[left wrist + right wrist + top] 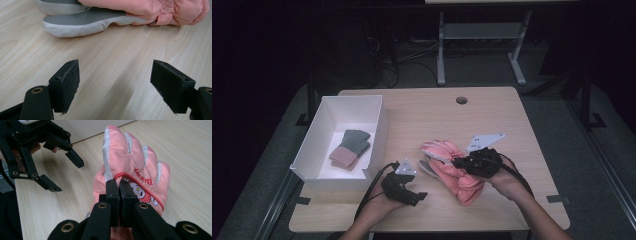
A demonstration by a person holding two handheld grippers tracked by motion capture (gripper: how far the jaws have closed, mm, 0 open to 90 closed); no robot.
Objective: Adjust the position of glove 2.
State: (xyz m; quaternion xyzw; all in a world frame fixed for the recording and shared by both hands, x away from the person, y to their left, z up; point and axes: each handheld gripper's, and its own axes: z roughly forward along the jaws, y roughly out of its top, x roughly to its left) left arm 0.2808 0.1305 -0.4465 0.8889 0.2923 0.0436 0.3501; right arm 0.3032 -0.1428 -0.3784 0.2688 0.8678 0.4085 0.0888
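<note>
The right gripper point(119, 185) has its jaws pinched tight on the padded pink winter glove with grey palm point(132, 167), which lies mid-table on the pale wooden table point(512, 120); the left gripper point(115, 82) hovers just beside it, jaws wide and empty

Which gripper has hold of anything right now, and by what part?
The right gripper pinches the pink glove on its back, below the fingers. The left gripper holds nothing.
</note>
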